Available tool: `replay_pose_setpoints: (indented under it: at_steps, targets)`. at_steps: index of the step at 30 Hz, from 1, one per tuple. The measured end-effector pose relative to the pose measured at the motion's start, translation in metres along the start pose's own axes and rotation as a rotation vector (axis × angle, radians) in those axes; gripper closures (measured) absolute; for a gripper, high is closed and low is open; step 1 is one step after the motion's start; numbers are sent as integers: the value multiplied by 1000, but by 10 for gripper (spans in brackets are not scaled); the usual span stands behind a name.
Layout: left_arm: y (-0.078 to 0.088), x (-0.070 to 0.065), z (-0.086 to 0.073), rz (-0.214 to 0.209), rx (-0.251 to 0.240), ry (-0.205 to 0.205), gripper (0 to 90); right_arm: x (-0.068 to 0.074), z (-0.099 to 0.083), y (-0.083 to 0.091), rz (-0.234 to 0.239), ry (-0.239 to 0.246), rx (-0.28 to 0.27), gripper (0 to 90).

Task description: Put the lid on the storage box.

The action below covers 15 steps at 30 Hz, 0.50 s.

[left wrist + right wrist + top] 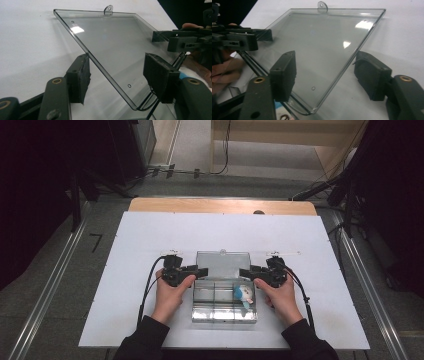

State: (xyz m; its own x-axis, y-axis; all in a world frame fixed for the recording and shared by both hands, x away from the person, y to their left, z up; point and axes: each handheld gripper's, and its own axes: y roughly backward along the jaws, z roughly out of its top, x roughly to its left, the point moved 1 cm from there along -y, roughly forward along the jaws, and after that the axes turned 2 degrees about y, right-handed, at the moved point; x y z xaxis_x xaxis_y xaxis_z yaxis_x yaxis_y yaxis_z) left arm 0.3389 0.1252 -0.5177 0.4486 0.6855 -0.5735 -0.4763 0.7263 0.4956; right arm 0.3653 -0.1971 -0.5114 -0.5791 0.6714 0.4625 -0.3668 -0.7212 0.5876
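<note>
The clear lid (223,264) of the compartment box (224,302) stands open, tilted up and back from the box's far edge, with its small hang tab (108,9) at the top; the box sits on the white table (140,270) just in front of me, near the near edge. Inside, in the right-hand compartment, I see a small blue and white toy (243,293); the other compartments look bare. My left gripper (196,271) straddles the lid's left edge and my right gripper (248,272) its right edge. In both gripper views the pads (80,75) stand apart with the lid's rim between them, not yet pressing on it, so I read both tongs as apart. I judge the toy is already in, the lid still up; gripping and swinging it down to close the box is what remains.
</note>
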Motion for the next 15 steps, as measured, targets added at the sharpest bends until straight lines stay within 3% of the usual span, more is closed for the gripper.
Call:
replay_pose_setpoints:
  at_steps: [15]
  targets:
    - [6, -5, 2, -18, -43, -28, 538, 7, 2, 8, -7, 47, -43, 474]
